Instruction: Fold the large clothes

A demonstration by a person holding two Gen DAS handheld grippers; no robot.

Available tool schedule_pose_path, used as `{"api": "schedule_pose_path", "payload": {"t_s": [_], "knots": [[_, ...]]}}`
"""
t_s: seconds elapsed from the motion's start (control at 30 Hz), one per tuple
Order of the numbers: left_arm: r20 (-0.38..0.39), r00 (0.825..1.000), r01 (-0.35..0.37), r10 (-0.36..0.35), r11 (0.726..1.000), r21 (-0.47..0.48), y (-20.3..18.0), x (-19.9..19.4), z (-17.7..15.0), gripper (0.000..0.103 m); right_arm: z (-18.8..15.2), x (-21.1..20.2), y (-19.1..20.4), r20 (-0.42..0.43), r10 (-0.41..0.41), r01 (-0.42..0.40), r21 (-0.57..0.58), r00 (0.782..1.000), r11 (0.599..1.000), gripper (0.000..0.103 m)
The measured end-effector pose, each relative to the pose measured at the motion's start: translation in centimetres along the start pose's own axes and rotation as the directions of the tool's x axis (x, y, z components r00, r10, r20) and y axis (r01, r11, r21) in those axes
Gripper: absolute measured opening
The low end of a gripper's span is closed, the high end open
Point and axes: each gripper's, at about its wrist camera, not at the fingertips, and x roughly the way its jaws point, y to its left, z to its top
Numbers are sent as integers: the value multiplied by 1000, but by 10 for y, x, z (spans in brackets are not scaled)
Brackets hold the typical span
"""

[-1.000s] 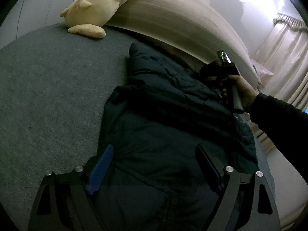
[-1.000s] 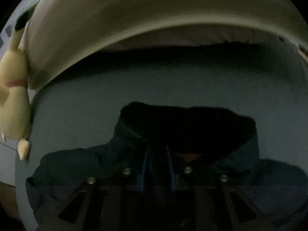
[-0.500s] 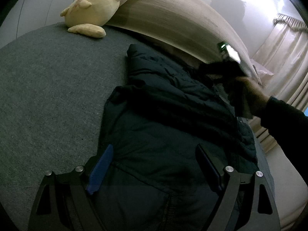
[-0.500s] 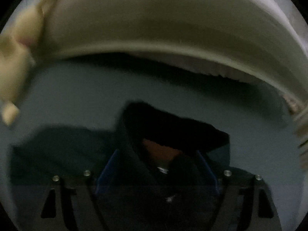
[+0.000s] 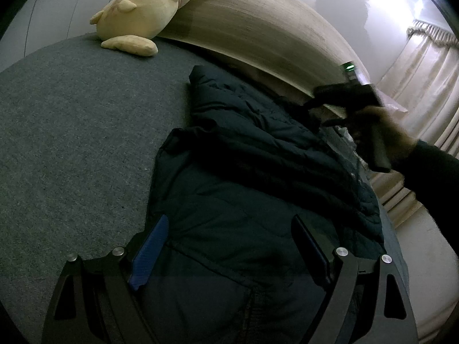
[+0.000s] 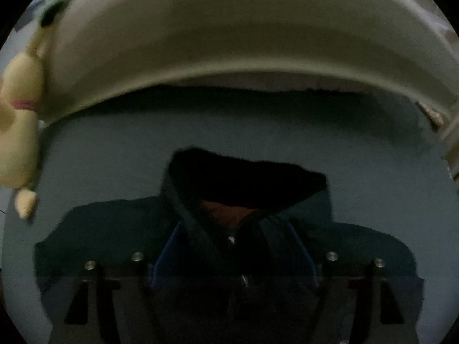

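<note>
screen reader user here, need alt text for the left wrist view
A dark puffy jacket lies spread on a grey bed cover, framed by the open left tool. Beyond it, a hand holds the right tool over the jacket's far end; a yellow plush toy leans on the headboard.

Both my wrist views are dim, with black fisheye corners and strong bending at the edges. In my left view, light comes from the upper right: the wall (image 5: 396, 8) there is washed out to a hazy glow, and a soft dark shadow (image 5: 341, 3) falls on it. The curtain (image 5: 430, 66) reads pale. The headboard (image 5: 258, 28) curves into an arc (lens distortion). The grey bed cover (image 5: 71, 132) shows fine grain, fairly sharp. The dark jacket (image 5: 243, 177) loses detail in its folds. My right hand (image 5: 381, 134) is smeared by motion blur.

The right view is darker, soft throughout, slightly blurred; the hood (image 6: 243, 177) is near black, the plush toy (image 6: 20, 132) smeared.
</note>
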Motion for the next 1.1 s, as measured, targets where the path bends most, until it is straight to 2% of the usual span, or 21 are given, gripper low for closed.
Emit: {"api": "schedule_pose_path", "payload": {"t_s": [0.1, 0.23, 0.33, 0.5, 0.57, 0.63, 0.7, 0.83, 0.87, 0.93, 1.03, 1.1], "knots": [[0, 1000, -3, 3, 1000, 3, -1, 0, 0, 87, -16, -57, -11, 79, 19, -18, -11, 997, 1000, 76], [-2, 1000, -11, 11, 1000, 9, -3, 1, -1, 87, -57, -131, -40, 153, 33, -33, -1, 988, 999, 76], [-6, 999, -33, 34, 999, 25, -8, 3, -2, 87, -96, -198, -81, 249, 31, -36, 15, 968, 999, 76], [-20, 996, -81, 82, 995, 61, -16, 9, -2, 87, -198, -329, -149, 429, -46, 5, 95, 902, 995, 77], [-29, 993, -113, 116, 990, 85, -21, 12, -2, 88, -234, -360, -170, 463, -68, 4, 137, 884, 991, 81], [-40, 987, -151, 156, 981, 119, -26, 15, -2, 88, -276, -385, -194, 465, -74, -20, 193, 882, 981, 84], [-49, 979, -187, 196, 971, 151, -32, 19, -3, 88, -316, -391, -211, 448, -78, -32, 232, 891, 972, 84], [-74, 967, -228, 244, 957, 178, -35, 5, 0, 88, -384, -394, -236, 380, -40, -73, 279, 924, 957, 84], [-68, 970, -221, 235, 960, 170, -34, -11, 1, 88, -399, -388, -241, 352, -12, -94, 284, 936, 954, 84], [-43, 975, -205, 216, 961, 183, -31, -44, -1, 88, -423, -382, -247, 330, 9, -110, 286, 944, 952, 84], [2, 969, -243, 247, 952, 184, -11, -108, -12, 88, -456, -365, -258, 314, 73, -176, 315, 947, 932, 84], [19, 954, -299, 300, 943, 144, 17, -160, -29, 88, -478, -352, -266, 316, 121, -234, 349, 941, 907, 84]]}}
